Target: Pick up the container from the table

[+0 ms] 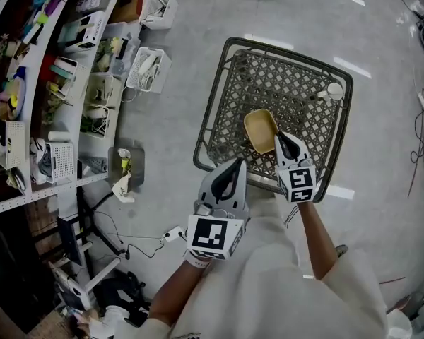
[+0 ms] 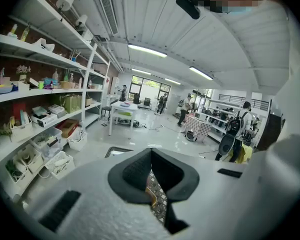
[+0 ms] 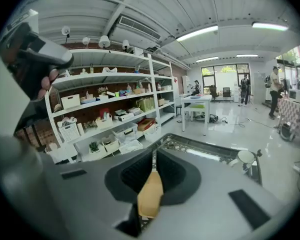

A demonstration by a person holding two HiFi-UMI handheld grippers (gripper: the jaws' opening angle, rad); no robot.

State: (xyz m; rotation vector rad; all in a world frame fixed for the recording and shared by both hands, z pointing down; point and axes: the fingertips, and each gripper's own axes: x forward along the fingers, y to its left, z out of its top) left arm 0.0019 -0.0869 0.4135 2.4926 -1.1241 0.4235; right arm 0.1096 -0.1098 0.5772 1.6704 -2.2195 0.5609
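Left claw [image 1: 233,167] hovers by the mesh surface's [image 1: 286,76] near edge, jaws pressed together, nothing btwn them. Tan container [image 1: 259,128] lies mid-surface, on or just above the mesh – can't tell which. Right claw [image 1: 283,138] is clamped on its near rim. Prob. light, stiff, thin-walled – a rim pinch may let it tilt.

The head view looks steeply down from high over the mesh table [image 1: 297,83], taking in its whole top and the shelving [image 1: 56,83] left of it. The camera on the left gripper [image 1: 232,167] sits low at the table's near edge, facing roughly level across it. The one on the right gripper [image 1: 280,140] sits likewise, so close that the container [image 3: 149,194] fills its foreground. All three views share the table; both gripper views also catch the shelving.
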